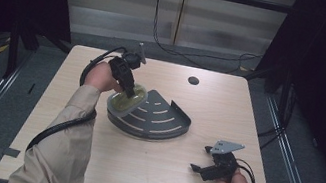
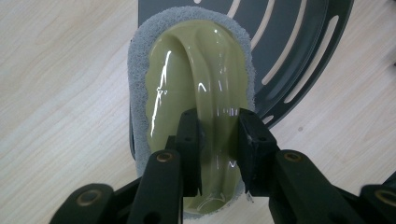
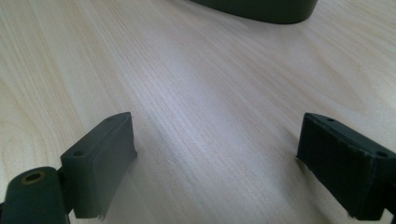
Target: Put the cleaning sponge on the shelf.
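1. The left gripper (image 2: 219, 135) is clamping the arched handle of the scrubber (image 2: 191, 84), an olive plastic top on a grey pad.
2. The scrubber is resting tilted on the left edge of the dark slotted rack (image 1: 166, 117) on the table (image 1: 229, 108).
3. It is looking light; the glossy handle is stiff and likely slippery, the pad soft. The handle's middle is the best hold.
4. The right gripper (image 1: 201, 168) is lying wide open near the table's front right corner, holding nothing.
5. No brand or writing is showing.
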The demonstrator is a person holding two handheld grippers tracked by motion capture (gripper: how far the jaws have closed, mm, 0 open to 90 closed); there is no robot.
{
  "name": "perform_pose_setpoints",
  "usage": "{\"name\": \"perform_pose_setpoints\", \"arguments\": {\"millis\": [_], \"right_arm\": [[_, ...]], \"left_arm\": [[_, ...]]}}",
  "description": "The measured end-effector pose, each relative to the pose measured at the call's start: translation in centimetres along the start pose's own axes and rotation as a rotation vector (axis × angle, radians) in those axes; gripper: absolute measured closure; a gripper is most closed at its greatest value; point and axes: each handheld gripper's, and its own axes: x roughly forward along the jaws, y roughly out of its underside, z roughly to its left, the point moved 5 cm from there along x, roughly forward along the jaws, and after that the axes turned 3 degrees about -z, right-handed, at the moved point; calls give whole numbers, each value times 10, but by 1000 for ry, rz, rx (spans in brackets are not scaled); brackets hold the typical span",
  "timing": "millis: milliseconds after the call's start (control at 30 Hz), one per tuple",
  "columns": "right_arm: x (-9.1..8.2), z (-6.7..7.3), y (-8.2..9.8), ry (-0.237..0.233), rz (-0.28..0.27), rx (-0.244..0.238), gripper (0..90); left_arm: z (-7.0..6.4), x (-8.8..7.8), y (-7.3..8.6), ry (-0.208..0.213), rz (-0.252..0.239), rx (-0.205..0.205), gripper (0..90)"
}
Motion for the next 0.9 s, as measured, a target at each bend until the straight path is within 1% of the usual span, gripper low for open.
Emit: {"name": "perform_pose_setpoints", "arguments": {"millis": [33, 67, 100, 167, 300, 333, 433, 467, 600, 667, 700, 733, 833, 900], "right_arm": [[0, 0, 0, 0, 0, 0, 106], [0, 0, 0, -4, 3, 4, 106], [0, 0, 0, -4, 2, 4, 106], [0, 0, 0, -3, 2, 3, 106], [0, 0, 0, -4, 3, 4, 106], [0, 0, 0, -4, 3, 4, 106], [0, 0, 0, -4, 3, 4, 106], [0, 0, 0, -4, 3, 4, 106], [0, 0, 0, -4, 3, 4, 106], [0, 0, 0, -4, 3, 4, 106], [0, 0, 0, -4, 3, 4, 106], [0, 0, 0, -4, 2, 2, 106], [0, 0, 0, -4, 3, 4, 106], [0, 0, 0, 0, 0, 0, 106]], "left_arm": [[0, 1, -1, 2, -4, 4, 722], [1, 1, -2, -1, 3, 6, 722], [0, 2, -2, 0, 1, -2, 722], [0, 4, -4, 1, 5, 6, 722], [-1, 7, -7, -3, 1, -5, 722], [0, 8, -7, -7, 4, 2, 722], [-1, 11, -9, 3, 5, 2, 722], [-1, 12, -9, -3, 8, -1, 722], [0, 16, -10, -4, 8, -4, 722], [0, 17, -11, 0, 4, 0, 722], [0, 18, -11, -3, 3, -7, 722], [0, 19, -11, 0, 5, -4, 722], [-1, 21, -12, -3, 3, -15, 722], [-1, 23, -12, -3, 5, -12, 722]]}}
